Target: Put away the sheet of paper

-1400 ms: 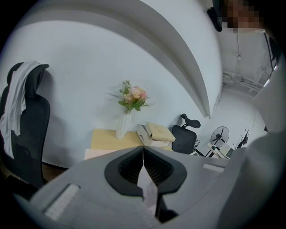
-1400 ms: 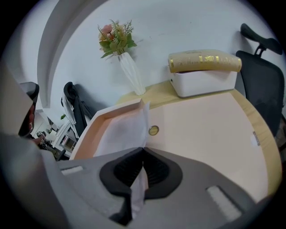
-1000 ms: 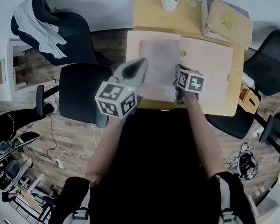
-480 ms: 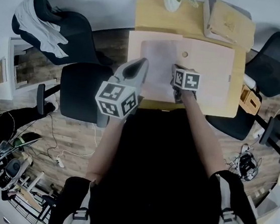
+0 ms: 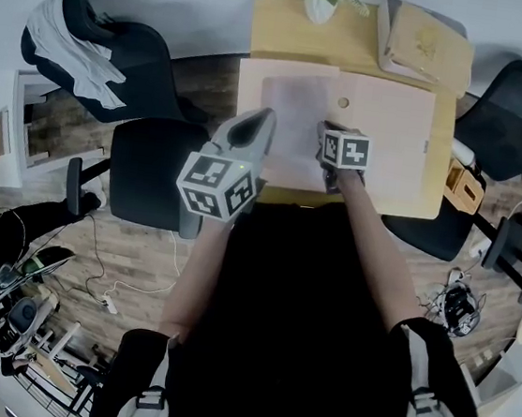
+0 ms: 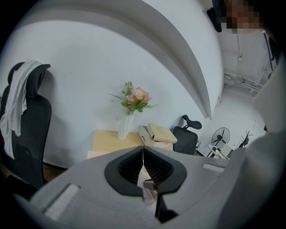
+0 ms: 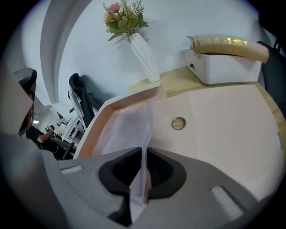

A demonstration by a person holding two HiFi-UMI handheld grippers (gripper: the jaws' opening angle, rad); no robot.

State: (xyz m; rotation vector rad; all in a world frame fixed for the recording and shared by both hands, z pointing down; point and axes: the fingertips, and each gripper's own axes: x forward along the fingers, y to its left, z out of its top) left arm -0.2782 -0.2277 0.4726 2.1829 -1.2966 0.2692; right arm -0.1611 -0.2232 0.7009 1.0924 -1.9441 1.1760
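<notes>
**Q:** On the pale wooden desk (image 5: 283, 28), what's around?
**A:** White ribbed vase of pink flowers (image 5: 316, 4) and white box with tan lid (image 5: 423, 39) at the back. Black office chair (image 5: 147, 175) to the left.

**Q:** Containers?
**A:** Open pink folder (image 5: 385, 124). Thin white paper sheet (image 5: 295, 127) lies on its left half.

**Q:** Grippers?
**A:** Right gripper (image 7: 144, 172) is clamped on the sheet's near edge, which is raised. Left gripper (image 6: 143, 165) has its jaws together, empty, above the folder's near-left corner.

Left gripper (image 5: 255, 122) raised, closed, right gripper (image 5: 327, 129) lower, fingers (image 7: 163, 174) clamped
</notes>
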